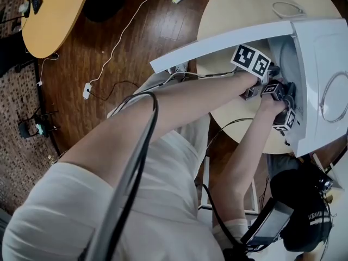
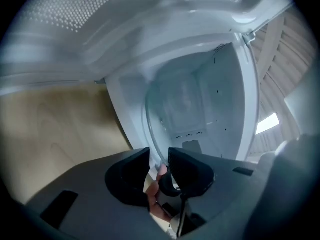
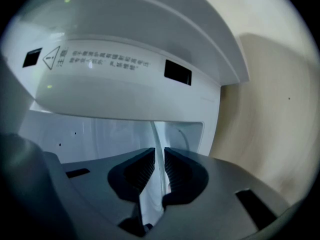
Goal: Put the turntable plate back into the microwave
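Left gripper view showed the left hand-held gripper (image 2: 159, 156) with its jaws partly apart and the rim of the glass turntable plate (image 2: 182, 106) running down between them, apparently clamped. Right gripper view showed the right hand-held gripper (image 3: 159, 156) nearly closed, its ribbed pads pinching the same plate, seen edge-on there. Between the two, the plate hung at the mouth of the microwave (image 1: 321, 48), seemingly partway into the white cavity (image 2: 232, 84), beside the swung-open door (image 1: 217, 42). The microwave stood at the near edge of the round worktop (image 1: 239, 10). I judged the task well advanced: the plate was up at the opening and going in, but seating it on the cavity floor and letting go were not yet done, and the door stood open
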The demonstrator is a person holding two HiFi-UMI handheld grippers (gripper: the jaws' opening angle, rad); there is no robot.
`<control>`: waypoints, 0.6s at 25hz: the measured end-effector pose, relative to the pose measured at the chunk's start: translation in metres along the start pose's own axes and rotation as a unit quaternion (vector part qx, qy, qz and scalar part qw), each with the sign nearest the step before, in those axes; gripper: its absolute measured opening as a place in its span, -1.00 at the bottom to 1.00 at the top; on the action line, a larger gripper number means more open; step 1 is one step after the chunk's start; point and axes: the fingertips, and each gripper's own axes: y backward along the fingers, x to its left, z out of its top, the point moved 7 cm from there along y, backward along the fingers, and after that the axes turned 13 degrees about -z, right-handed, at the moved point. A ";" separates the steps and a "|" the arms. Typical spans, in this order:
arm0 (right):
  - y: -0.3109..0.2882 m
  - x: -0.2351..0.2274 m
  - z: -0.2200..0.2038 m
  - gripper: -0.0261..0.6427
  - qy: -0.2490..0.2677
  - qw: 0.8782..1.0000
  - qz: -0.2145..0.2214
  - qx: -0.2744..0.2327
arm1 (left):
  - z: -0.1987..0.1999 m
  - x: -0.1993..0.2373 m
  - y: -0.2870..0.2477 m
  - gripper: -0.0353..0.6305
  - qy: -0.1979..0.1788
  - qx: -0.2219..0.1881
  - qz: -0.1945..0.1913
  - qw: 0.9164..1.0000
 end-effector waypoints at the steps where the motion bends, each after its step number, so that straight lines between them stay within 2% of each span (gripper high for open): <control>1: 0.000 0.000 -0.001 -0.79 -0.001 1.000 0.000 0.004 | 0.000 0.000 -0.005 -0.59 0.001 0.002 0.000 1.000; 5: 0.001 -0.001 0.000 -0.79 -0.009 1.000 0.003 0.021 | -0.001 0.005 -0.019 -0.59 0.007 0.011 0.008 1.000; 9: 0.003 -0.002 -0.007 -0.79 0.016 0.999 -0.006 0.051 | 0.010 0.008 -0.024 -0.59 0.017 -0.005 0.009 1.000; 15: 0.004 -0.003 -0.014 -0.79 0.025 0.996 -0.017 0.086 | 0.021 0.013 -0.027 -0.63 0.032 -0.014 0.030 0.999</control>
